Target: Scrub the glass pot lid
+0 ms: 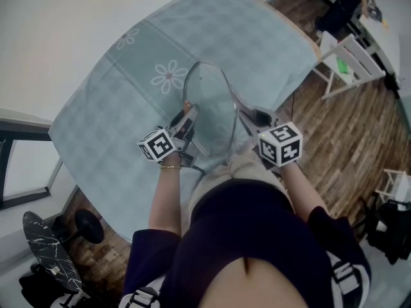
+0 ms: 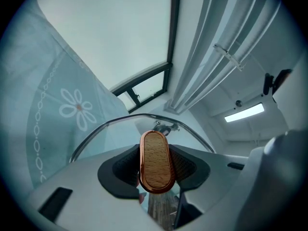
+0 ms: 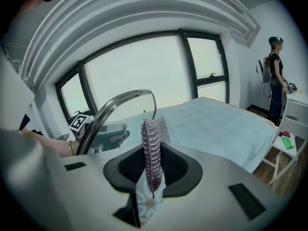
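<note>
Our left gripper [image 1: 185,120] clamps its jaws on the wooden handle [image 2: 156,160] of the glass pot lid [image 1: 213,104]; we hold the lid on edge above the flowered tablecloth [image 1: 109,114], between both grippers; our right gripper [image 1: 254,117] pinches a silvery mesh scrubber [image 3: 153,143] just beside the lid's metal rim [image 3: 103,114]; whether the scrubber touches the glass we cannot tell.

Legible text/brands/nos.: none in any view.
L gripper [image 1: 186,116] cube [image 1: 158,145]: b/w square marker patterns only, not readable as chars.
R gripper [image 1: 248,115] cube [image 1: 280,143]: same, b/w patterns only.
Tablecloth [image 1: 96,120]: flower print, no wording.
</note>
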The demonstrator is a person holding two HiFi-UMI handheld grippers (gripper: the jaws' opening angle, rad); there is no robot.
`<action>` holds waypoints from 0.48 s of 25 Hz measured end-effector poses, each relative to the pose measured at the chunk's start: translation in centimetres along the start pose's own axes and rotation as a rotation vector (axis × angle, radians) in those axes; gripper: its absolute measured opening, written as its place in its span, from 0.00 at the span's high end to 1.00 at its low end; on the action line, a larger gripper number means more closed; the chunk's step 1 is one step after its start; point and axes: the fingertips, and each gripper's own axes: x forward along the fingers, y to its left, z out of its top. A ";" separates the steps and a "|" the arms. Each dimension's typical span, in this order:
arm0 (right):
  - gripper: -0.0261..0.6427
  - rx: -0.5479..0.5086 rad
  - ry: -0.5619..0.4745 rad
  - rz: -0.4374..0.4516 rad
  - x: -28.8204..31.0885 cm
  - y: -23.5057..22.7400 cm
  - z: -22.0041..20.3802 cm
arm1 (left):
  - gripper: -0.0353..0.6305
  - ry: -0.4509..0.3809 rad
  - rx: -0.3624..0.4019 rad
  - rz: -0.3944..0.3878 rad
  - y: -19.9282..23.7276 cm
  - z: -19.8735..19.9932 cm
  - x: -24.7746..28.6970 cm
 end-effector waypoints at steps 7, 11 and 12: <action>0.84 -0.001 -0.033 0.048 2.2 1.8 1.9 | 0.69 -0.017 -0.057 -0.115 0.2 0.9 -1.9; 0.84 -0.006 -0.049 0.101 3.2 3.2 3.6 | 0.69 -0.021 -0.108 -0.160 0.3 1.2 -2.8; 0.84 -0.011 -0.053 0.114 3.4 3.5 4.1 | 0.70 -0.022 -0.115 -0.174 0.1 1.3 -2.9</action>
